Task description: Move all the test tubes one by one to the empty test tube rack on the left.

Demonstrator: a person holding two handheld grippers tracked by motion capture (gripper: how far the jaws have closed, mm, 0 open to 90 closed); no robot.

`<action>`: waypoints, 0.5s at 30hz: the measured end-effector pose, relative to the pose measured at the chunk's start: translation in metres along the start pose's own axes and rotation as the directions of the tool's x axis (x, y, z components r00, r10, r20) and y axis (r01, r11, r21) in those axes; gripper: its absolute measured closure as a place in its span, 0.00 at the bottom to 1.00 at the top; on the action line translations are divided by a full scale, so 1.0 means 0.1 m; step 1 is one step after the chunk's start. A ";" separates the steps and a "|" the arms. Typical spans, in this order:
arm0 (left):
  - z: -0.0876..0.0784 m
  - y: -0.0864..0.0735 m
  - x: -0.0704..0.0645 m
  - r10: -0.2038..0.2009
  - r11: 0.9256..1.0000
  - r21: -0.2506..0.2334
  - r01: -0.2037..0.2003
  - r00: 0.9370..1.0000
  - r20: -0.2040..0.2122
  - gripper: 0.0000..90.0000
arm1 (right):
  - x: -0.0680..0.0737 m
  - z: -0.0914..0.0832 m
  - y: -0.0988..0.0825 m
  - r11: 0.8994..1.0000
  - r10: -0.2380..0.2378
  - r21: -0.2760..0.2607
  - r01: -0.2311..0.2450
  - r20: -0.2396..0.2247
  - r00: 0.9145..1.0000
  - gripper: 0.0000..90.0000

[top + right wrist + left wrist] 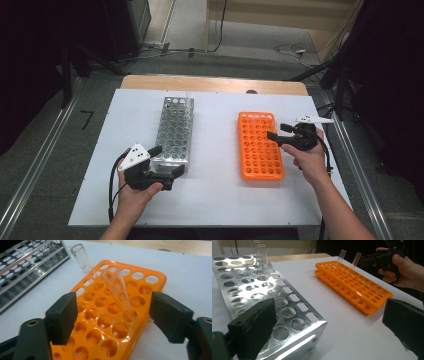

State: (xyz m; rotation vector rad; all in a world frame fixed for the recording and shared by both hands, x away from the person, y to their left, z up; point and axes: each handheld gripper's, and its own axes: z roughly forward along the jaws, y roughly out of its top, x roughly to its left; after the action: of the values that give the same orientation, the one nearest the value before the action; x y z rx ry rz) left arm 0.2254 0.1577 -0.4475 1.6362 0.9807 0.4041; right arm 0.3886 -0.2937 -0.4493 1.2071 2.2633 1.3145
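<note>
White tabletop [215,200] carries an orange plastic tube rack [260,150] toward its right edge. One clear glass test tube [120,293], tilted in the rack, stands between the right claw [113,315] jaws, untouched; the claw stands open. The left claw [324,327] is open at the perforated metal rack [262,297] corner.

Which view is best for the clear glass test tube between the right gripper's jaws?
Right gripper view: the nearer clear glass test tube leans in the orange plastic rack, between the right gripper's open pads. Left gripper view shows it small, far off. High view barely resolves it.
</note>
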 end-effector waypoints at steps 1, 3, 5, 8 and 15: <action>0.00 0.00 0.00 0.001 1.000 0.002 -0.001 1.000 -0.001 0.00 | 0.00 0.02 0.00 1.000 -0.002 0.008 0.002 0.012 1.000 0.30; 0.00 0.00 0.00 0.000 1.000 0.003 0.000 1.000 -0.002 0.00 | 0.01 0.06 -0.01 1.000 -0.009 0.018 0.008 0.026 1.000 0.38; 0.00 0.00 0.01 0.000 1.000 0.003 0.000 1.000 -0.001 0.00 | 0.01 0.10 -0.01 0.999 -0.016 0.029 0.015 0.047 0.999 0.43; 0.00 -0.01 0.01 0.001 1.000 0.006 -0.001 1.000 -0.001 0.00 | -0.01 0.14 -0.03 1.000 -0.009 0.028 0.008 0.054 0.999 0.50; 0.00 -0.01 0.01 0.002 1.000 0.010 -0.002 1.000 -0.004 0.00 | -0.02 0.18 -0.05 1.000 -0.008 0.029 0.006 0.068 0.998 0.61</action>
State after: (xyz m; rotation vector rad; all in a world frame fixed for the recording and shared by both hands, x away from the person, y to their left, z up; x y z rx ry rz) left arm 0.2259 0.1581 -0.4488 1.6464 0.9853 0.4049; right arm 0.3974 -0.2852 -0.4642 1.2337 2.2436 1.2235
